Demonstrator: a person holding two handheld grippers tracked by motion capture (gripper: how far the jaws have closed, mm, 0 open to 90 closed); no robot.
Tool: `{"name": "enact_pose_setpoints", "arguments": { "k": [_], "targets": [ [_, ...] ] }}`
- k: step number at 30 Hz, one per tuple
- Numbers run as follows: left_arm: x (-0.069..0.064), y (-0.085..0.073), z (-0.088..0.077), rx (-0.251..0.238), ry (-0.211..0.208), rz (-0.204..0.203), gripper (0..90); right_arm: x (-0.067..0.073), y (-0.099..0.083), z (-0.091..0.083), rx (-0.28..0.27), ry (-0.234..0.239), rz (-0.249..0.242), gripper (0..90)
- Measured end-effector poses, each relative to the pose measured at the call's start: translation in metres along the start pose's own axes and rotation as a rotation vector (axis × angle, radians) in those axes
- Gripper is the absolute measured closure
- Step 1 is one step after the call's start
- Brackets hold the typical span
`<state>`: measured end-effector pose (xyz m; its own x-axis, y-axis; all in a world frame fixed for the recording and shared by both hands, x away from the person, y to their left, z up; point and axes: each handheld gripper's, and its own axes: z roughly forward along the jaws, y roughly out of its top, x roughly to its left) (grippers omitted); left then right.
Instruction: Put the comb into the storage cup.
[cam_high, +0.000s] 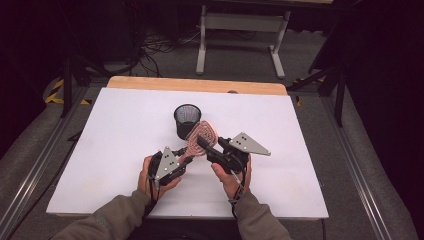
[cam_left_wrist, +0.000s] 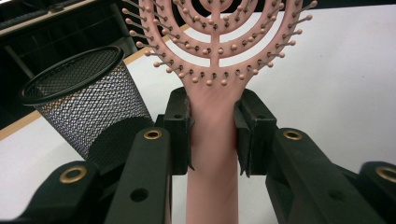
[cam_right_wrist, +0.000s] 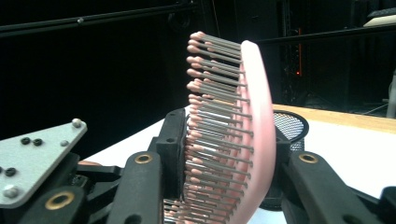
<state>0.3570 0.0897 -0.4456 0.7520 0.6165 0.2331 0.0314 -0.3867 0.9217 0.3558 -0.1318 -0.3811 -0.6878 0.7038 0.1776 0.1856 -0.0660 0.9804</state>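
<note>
High view: pink brush (cam_high: 200, 136) held over the white surface (cam_high: 115, 135), just beside the mesh cup (cam_high: 186, 120). Left gripper view: left claw (cam_left_wrist: 213, 133) clamped on the handle. Right gripper view: right claw (cam_right_wrist: 224, 154) pinching the bristled head.

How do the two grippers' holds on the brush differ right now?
The left gripper clamps the pink brush by its handle, while the right gripper closes across the head, one jaw on the bristles, the other on the back. In the high view the left gripper sits nearer the person. Both hold the brush above the table beside the mesh cup.
</note>
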Motion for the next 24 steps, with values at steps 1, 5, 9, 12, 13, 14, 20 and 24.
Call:
{"name": "enact_pose_setpoints", "arguments": {
  "k": [1,5,9,12,13,14,20,24],
  "targets": [
    [-0.0002,-0.0001,0.0004,0.000,0.001,0.000,69.6,-0.0001,-0.0001,-0.0001,0.000,0.003,-0.002,62.6],
    [-0.0009,0.0004,0.0013,0.000,0.005,0.012,69.6,0.0018,0.0002,-0.0011,-0.004,0.002,-0.012,63.3],
    [-0.0016,0.0006,0.0020,-0.001,0.008,0.016,69.4,0.0038,0.0008,-0.0021,-0.006,0.002,-0.024,63.5],
    [-0.0020,0.0010,0.0022,-0.005,0.011,0.017,69.4,0.0050,0.0009,-0.0026,-0.011,0.003,-0.027,63.6],
    [-0.0020,0.0010,0.0025,-0.005,0.009,0.016,69.4,0.0054,0.0011,-0.0027,-0.011,0.005,-0.028,63.6],
    [-0.0022,0.0009,0.0027,-0.005,0.010,0.014,69.4,0.0057,0.0011,-0.0028,-0.012,0.005,-0.029,63.6],
    [-0.0022,0.0014,0.0037,-0.008,0.010,0.020,69.1,0.0062,0.0008,-0.0029,-0.014,0.000,-0.032,63.6],
    [-0.0027,0.0030,0.0029,-0.010,0.010,0.031,66.2,0.0068,0.0015,-0.0036,-0.011,0.002,-0.036,63.7]
  ]
}}
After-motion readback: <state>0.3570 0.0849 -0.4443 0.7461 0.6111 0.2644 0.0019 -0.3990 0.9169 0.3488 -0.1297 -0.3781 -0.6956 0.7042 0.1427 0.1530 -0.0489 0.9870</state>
